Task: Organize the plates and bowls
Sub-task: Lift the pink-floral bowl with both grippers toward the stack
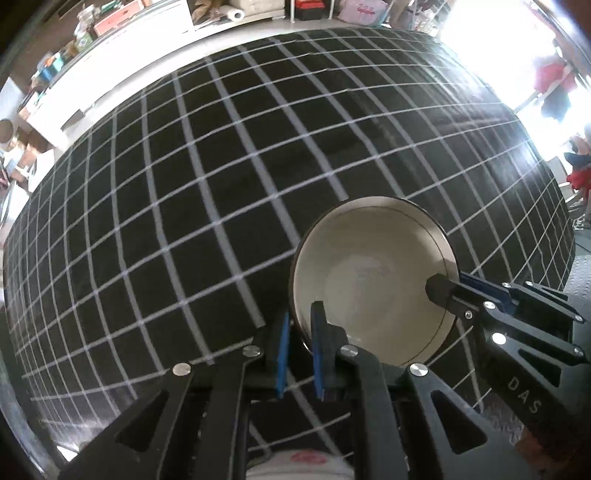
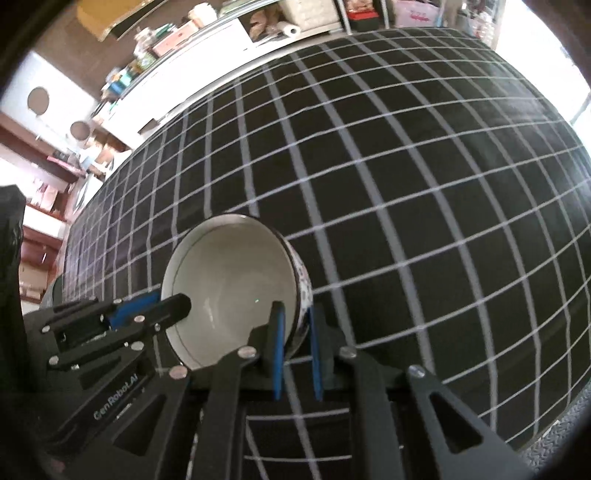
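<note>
One white bowl (image 1: pixel 373 273) with a dark rim and a blue-patterned outside is held between both grippers above the black gridded tablecloth (image 1: pixel 203 177). My left gripper (image 1: pixel 300 325) is shut on the bowl's near left rim, one blue pad inside and one outside. My right gripper (image 1: pixel 448 291) grips the opposite rim, entering from the right. In the right wrist view the same bowl (image 2: pixel 236 280) is tilted; my right gripper (image 2: pixel 296 321) pinches its right wall, and my left gripper (image 2: pixel 162 308) holds its left rim.
The tablecloth (image 2: pixel 406 184) covers the whole table. Beyond the far edge stand white shelves with boxes and a paper roll (image 1: pixel 232 14). Bright window glare fills the upper right (image 1: pixel 498 44).
</note>
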{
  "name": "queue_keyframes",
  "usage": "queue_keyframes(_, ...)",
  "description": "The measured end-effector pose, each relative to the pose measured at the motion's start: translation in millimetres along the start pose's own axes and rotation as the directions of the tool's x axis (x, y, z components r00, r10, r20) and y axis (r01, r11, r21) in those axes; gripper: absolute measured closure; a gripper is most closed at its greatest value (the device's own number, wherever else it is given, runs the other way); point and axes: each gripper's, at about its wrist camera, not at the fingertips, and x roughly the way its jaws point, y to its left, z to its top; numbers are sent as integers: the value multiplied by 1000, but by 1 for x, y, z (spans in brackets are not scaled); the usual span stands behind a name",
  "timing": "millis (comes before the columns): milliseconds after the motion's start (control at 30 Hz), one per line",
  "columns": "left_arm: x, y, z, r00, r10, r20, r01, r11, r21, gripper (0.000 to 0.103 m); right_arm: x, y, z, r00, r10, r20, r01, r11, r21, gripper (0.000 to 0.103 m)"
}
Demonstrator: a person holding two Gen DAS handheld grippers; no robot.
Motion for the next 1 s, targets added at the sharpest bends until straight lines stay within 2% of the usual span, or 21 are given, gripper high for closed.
queue_keyframes(167,-3,15,-18,1000,21,-17,-21,999,24,93,5,24,-12,1000,-9,-17,8,998,-62,86)
queue_keyframes(500,-5,28,-32,1000,-3,20,3,1000,1,94,5,29,-16,998,-59,-37,57,997,-48,86)
queue_keyframes(733,-28,35,-49,998,3,58,-2,1000,-18,94,-1,47,-21,999,-39,-32,39,999,-17,87)
queue_keyframes(1000,-80,40,-62,992,29,126,-26,999,-27,94,-38,75,-33,999,-24,27,25,998,-49,87)
